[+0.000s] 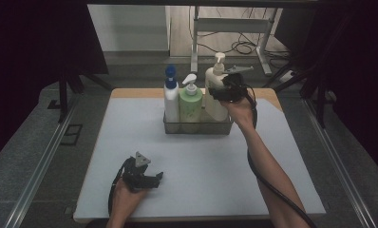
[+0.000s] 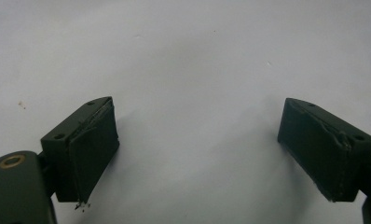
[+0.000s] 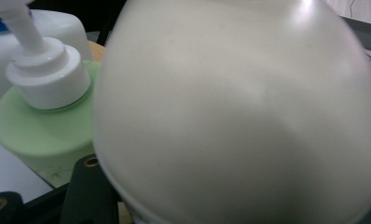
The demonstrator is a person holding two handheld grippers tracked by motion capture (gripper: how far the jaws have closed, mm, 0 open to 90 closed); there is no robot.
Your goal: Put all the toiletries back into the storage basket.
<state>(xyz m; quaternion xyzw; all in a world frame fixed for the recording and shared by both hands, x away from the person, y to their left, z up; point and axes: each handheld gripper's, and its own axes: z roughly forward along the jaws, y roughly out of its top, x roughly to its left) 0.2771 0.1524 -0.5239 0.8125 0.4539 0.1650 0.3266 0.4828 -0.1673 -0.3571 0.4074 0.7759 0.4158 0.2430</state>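
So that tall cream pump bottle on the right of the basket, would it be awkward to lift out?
Probably a bit. The cream bottle looks smooth and glossy with rounded shoulders, so it may slip. It stands tall and narrow, likely tippy once out of the basket. The right gripper sits at its upper body, beside the green bottle.

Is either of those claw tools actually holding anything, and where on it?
The right gripper is closed around the cream pump bottle, at its upper body below the pump. The left gripper holds nothing; its jaws stand open.

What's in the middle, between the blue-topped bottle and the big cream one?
The green bottle with a white pump stands between the blue-topped bottle and the cream bottle in the basket, seen in the high view.
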